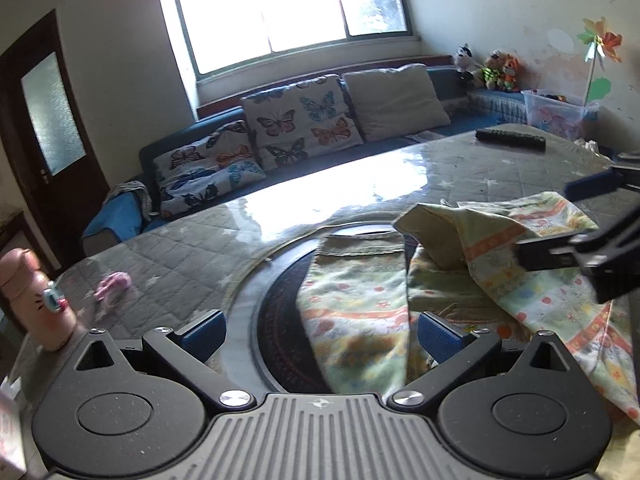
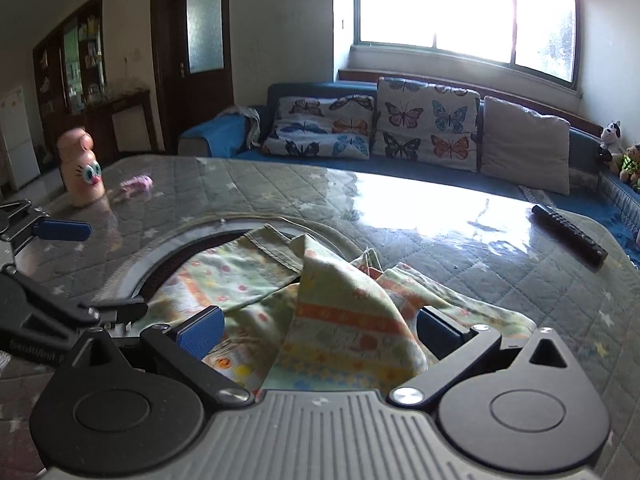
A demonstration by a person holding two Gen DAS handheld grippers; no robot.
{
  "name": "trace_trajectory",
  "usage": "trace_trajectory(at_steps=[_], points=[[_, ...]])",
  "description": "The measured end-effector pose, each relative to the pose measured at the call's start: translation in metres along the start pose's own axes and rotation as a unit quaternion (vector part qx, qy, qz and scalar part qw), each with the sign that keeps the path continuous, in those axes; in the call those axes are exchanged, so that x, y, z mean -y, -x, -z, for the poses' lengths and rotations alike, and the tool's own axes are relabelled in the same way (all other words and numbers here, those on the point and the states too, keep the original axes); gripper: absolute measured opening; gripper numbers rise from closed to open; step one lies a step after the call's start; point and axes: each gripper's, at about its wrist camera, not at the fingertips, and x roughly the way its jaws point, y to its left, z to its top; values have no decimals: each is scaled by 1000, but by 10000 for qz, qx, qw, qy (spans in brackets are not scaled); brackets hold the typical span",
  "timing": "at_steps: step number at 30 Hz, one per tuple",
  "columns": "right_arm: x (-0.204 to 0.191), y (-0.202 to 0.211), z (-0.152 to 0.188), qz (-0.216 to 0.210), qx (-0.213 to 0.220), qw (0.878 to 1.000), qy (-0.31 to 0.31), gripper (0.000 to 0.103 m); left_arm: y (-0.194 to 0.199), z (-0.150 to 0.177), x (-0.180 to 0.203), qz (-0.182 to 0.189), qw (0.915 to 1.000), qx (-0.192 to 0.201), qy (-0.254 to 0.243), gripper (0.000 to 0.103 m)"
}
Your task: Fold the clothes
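The left gripper (image 1: 320,332) and right gripper (image 2: 320,330) both hang wide over the crumpled garment (image 2: 340,320), neither holding anything; it lies bunched on the table (image 2: 500,280), partly over a dark round inset (image 1: 280,308). It looks like the very start of folding, the cloth not yet flat. I'd guess each gripper must next pinch an edge or corner and draw it apart to spread it.

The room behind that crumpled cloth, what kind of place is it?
Most likely a home living room. A blue sofa with butterfly cushions stands under a big window, soft toys sit at its end, and a remote control lies on the padded table.
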Motion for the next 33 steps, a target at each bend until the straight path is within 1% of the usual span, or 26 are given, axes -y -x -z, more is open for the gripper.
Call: trace_trajectory(at_steps=[4, 7, 8, 9, 10, 11, 12, 13, 15, 16, 17, 18, 19, 20, 21, 23, 24, 25, 26, 30, 33], points=[[-3, -29, -9, 183, -82, 9995, 229, 103, -18, -1, 7, 229, 9996, -4, -147, 100], [-3, -48, -13, 259, -170, 9991, 295, 103, -32, -2, 10, 429, 9989, -71, -183, 91], [-2, -54, -14, 289, -200, 9989, 310, 100, -36, -3, 10, 482, 9986, -112, -184, 88], [-1, -60, -14, 342, -230, 9987, 312, 95, -40, -4, 12, 533, 9983, -144, -192, 85], [0, -67, -15, 394, -261, 9984, 314, 92, -42, -4, 13, 592, 9979, -148, -211, 81], [1, -73, -16, 445, -291, 9981, 311, 85, -43, -5, 15, 660, 9974, -115, -263, 80], [4, -78, -16, 478, -325, 9980, 268, 77, -43, -5, 17, 730, 9968, -72, -326, 79], [7, -82, -15, 459, -374, 9980, 204, 72, -45, -5, 19, 780, 9961, -56, -397, 77], [14, -83, -13, 369, -413, 9985, 45, 48, -49, -5, 23, 866, 9947, -44, -545, 71], [18, -81, -12, 351, -420, 9985, -41, 42, -53, -5, 24, 882, 9944, -86, -582, 66], [23, -77, -11, 359, -383, 9985, -125, 31, -57, -4, 23, 884, 9943, -154, -581, 60], [28, -73, -10, 368, -343, 9985, -206, 24, -62, -3, 22, 884, 9942, -225, -571, 56], [32, -67, -9, 383, -273, 9985, -267, 20, -66, -1, 21, 884, 9941, -295, -561, 50], [36, -60, -8, 422, -206, 9984, -308, 13, -70, 0, 19, 899, 9939, -349, -540, 45], [41, -53, -7, 494, -142, 9982, -323, 10, -72, 1, 17, 929, 9936, -383, -514, 41], [49, -38, -6, 638, -12, 9973, -356, 6, -72, 4, 13, 1030, 9930, -379, -447, 29], [53, -30, -5, 701, 48, 9967, -396, 5, -70, 4, 13, 1053, 9929, -344, -422, 25], [58, -20, -4, 766, 120, 9960, -453, 4, -68, 4, 12, 1067, 9930, -300, -400, 14], [63, -11, -2, 831, 190, 9951, -510, 4, -65, 4, 11, 1033, 9936, -252, -370, 6], [78, 23, 12, 1141, 418, 9902, -691, 4, -52, 5, -5, 760, 9970, -88, -58, 3], [95, 54, 34, 1509, 499, 9835, -863, 4, -40, 7, -21, 492, 9985, 29, 245, 3]])
